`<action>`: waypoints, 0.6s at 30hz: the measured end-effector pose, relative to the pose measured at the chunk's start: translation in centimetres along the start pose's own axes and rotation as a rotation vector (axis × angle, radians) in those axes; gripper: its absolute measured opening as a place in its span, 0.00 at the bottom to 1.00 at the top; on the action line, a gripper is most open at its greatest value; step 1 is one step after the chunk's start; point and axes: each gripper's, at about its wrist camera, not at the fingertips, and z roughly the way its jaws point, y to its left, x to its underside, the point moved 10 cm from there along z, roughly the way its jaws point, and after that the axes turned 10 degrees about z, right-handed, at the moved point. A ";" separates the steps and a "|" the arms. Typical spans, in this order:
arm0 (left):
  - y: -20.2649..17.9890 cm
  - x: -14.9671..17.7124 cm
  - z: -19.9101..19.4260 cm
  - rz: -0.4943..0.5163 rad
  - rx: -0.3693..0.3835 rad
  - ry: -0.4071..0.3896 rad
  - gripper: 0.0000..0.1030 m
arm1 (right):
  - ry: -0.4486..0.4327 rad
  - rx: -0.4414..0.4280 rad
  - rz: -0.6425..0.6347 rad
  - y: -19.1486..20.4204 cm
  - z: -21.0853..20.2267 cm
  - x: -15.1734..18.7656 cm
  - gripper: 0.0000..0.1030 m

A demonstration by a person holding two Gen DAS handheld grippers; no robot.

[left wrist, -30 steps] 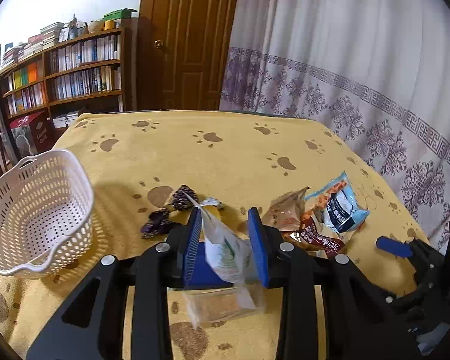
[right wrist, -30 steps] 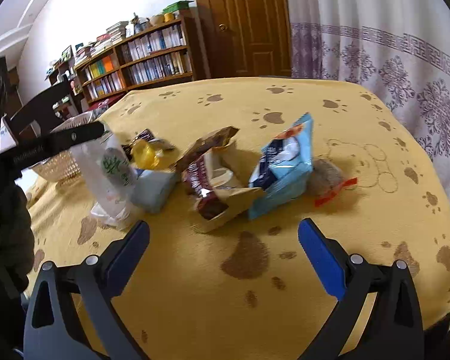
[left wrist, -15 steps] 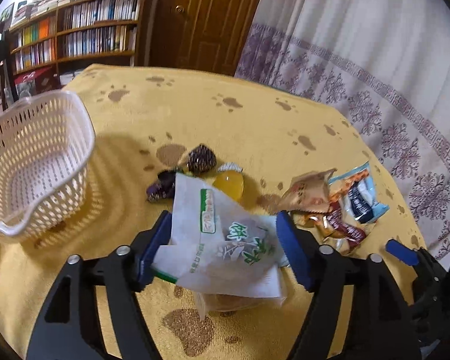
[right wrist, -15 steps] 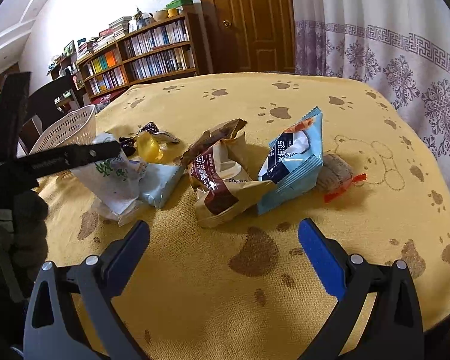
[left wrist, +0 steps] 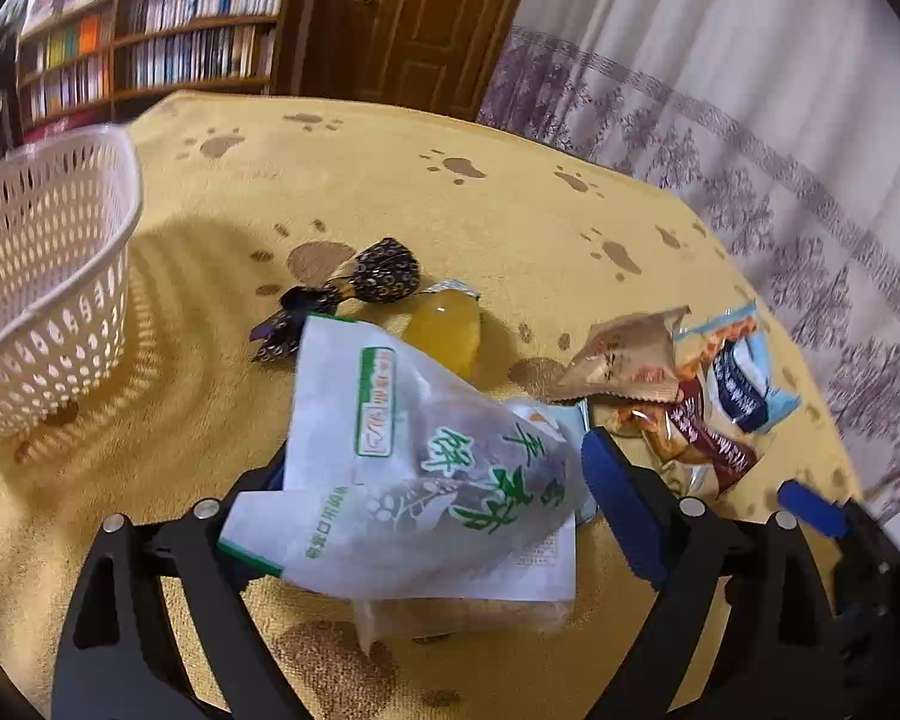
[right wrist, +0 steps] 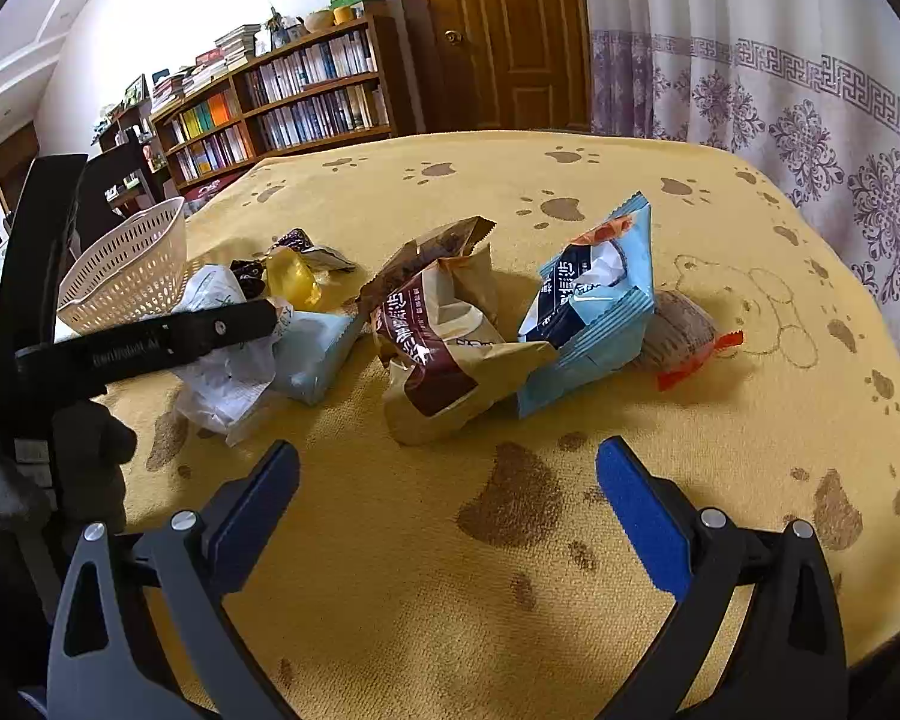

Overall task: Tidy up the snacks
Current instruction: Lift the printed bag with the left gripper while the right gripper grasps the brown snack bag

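Note:
A white packet with green print lies flat on the yellow cloth, over a clear-wrapped biscuit. My left gripper stands open around it, its left pad hidden under the packet. To the left stands a white lattice basket, with no snacks showing inside it. Beyond the packet lie dark patterned candies and a yellow jelly. In the right wrist view my right gripper is open above bare cloth, short of a brown packet, a blue packet and a round snack with a red wrapper end.
A pale blue packet rests against the white one. A person's hand holds the left gripper at the table's left front. Bookshelves, a wooden door and a patterned curtain stand behind the table.
My left gripper was shut on the white packet and held it up; it has opened wide and the packet now lies flat between its fingers. The right gripper has barely moved.

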 end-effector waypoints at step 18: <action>0.1 -2.3 -4.2 0.076 -0.088 -0.134 0.40 | -0.010 0.006 -0.003 0.2 -0.1 -0.2 0.95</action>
